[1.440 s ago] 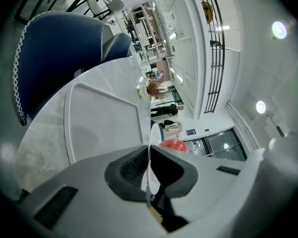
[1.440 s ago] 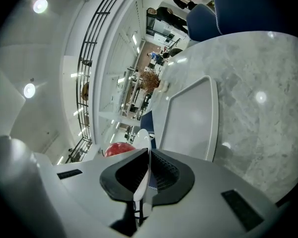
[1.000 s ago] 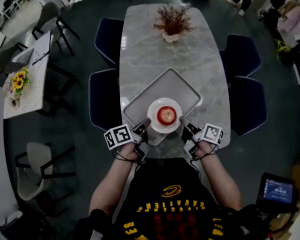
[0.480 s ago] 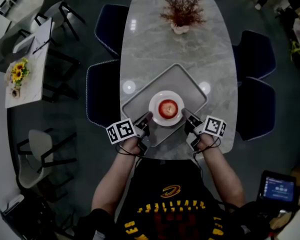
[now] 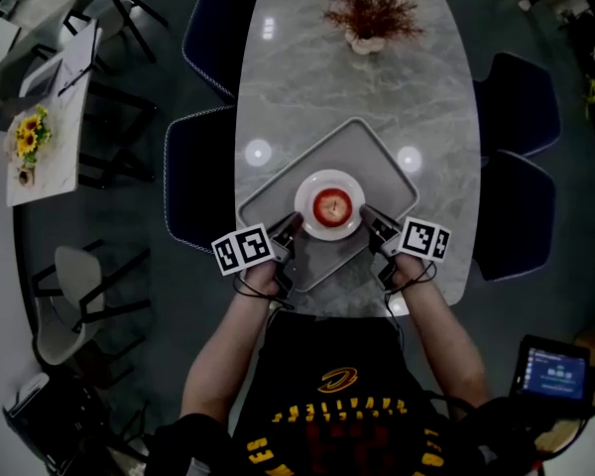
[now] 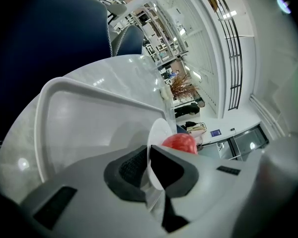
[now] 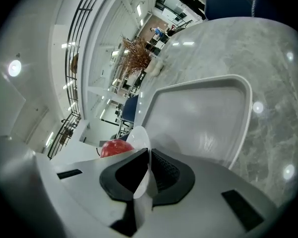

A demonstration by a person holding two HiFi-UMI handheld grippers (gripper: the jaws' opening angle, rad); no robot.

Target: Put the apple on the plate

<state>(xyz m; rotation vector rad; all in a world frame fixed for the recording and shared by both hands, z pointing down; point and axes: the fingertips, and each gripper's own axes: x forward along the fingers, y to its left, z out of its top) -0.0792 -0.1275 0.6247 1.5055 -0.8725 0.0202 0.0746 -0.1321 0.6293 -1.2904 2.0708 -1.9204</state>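
A red apple (image 5: 331, 205) lies on a small white plate (image 5: 307, 198), which is held just over a grey tray (image 5: 278, 191) on the marble table. My left gripper (image 5: 290, 228) is shut on the plate's left rim and my right gripper (image 5: 369, 216) on its right rim. In the left gripper view the plate's edge (image 6: 156, 143) stands thin between the dark pads (image 6: 131, 167), with the apple (image 6: 180, 143) behind. In the right gripper view the rim (image 7: 139, 138) is likewise pinched, the apple (image 7: 114, 147) is at the left, and the tray (image 7: 198, 113) lies beyond.
A vase of dried twigs (image 5: 372, 13) stands at the table's far end. Dark blue chairs flank the table at left (image 5: 193, 177) and right (image 5: 516, 206). A side table with sunflowers (image 5: 28, 137) is at far left, and a lit screen (image 5: 555, 373) at lower right.
Both grippers have carried the plate with the apple forward and down over the tray. Their hold on the rim is unchanged.
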